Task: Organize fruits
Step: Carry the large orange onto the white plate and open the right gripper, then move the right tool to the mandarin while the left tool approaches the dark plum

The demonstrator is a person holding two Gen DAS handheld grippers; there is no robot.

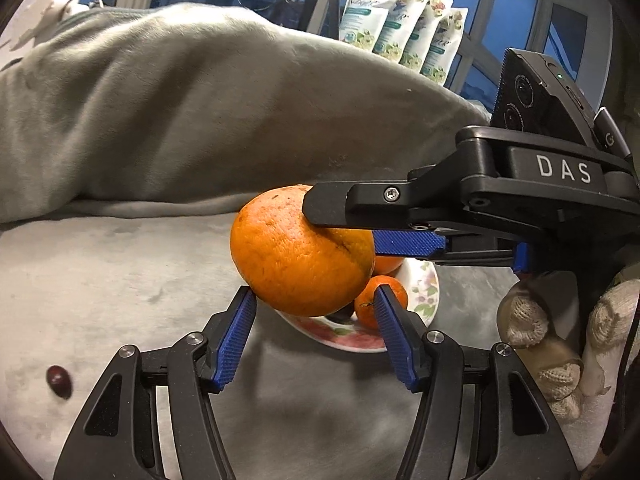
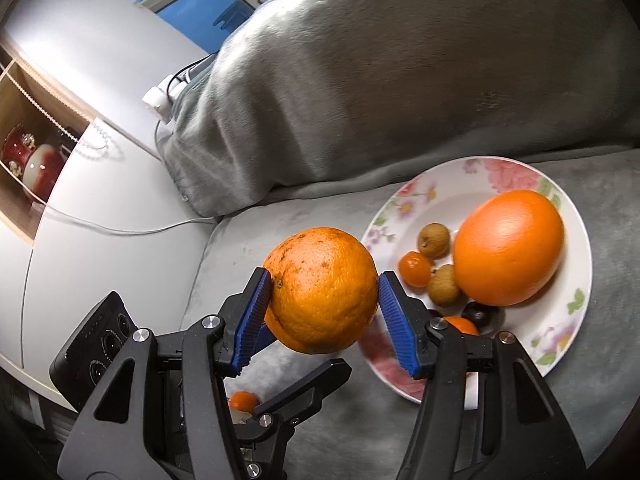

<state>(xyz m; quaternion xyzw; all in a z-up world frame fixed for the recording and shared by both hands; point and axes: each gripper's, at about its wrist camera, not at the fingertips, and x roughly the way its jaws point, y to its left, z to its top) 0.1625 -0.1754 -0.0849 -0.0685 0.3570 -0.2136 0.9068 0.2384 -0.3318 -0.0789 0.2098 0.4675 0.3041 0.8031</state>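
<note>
Where grey blanket (image 2: 360, 80) flattens out, carries floral plate (image 2: 576, 248) with big smooth orange (image 2: 508, 248), two longans (image 2: 434, 240), small mandarin (image 2: 415, 270) and dark fruit (image 2: 476, 314). Clamps speckled orange (image 1: 296, 256) between right gripper's (image 2: 324, 280) blue pads, aloft beside plate rim. Spreads left gripper (image 1: 312, 300) half wide just beneath, gripping nothing. Shows small dark red fruit (image 1: 59, 376) alone on fleece.

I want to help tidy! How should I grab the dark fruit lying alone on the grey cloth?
Best pinch the dark fruit across its narrow middle, coming down from above: it is a small oval lying flat on the grey cloth, with nothing beside it.
</note>
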